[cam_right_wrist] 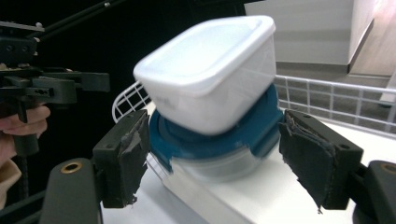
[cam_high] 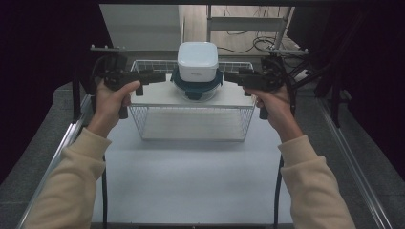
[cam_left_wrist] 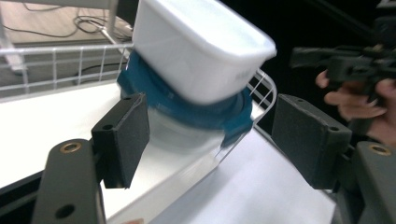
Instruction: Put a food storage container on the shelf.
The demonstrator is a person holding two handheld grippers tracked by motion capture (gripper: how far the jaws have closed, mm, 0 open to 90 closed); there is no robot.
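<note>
A white box (cam_high: 197, 60) sits on top of a round bowl with a blue lid (cam_high: 197, 84). The bowl stands on a white board (cam_high: 157, 97) that lies across the top of a wire basket (cam_high: 191, 123). The basket stands on the table (cam_high: 191, 181), near its far end.

The left gripper (cam_high: 160, 76) is just to the left of the bowl. The right gripper (cam_high: 230, 76) is just to the right of it. Both point in at the blue lid from the sides. Each one is held in a hand, the left hand (cam_high: 112, 98) and the right hand (cam_high: 274, 102).

In the left gripper view, the jaws stand wide. The bowl and the box (cam_left_wrist: 198, 49) show in the gap between them, and the pads (cam_left_wrist: 125, 137) do not touch the bowl. In the right gripper view, the jaws stand wide too. The blue lid (cam_right_wrist: 210, 135) lies between the pads (cam_right_wrist: 123, 156), close to them but not pressed. The foam on these pads looks torn.

The box leans a little in both gripper views, since the cameras are turned.
</note>
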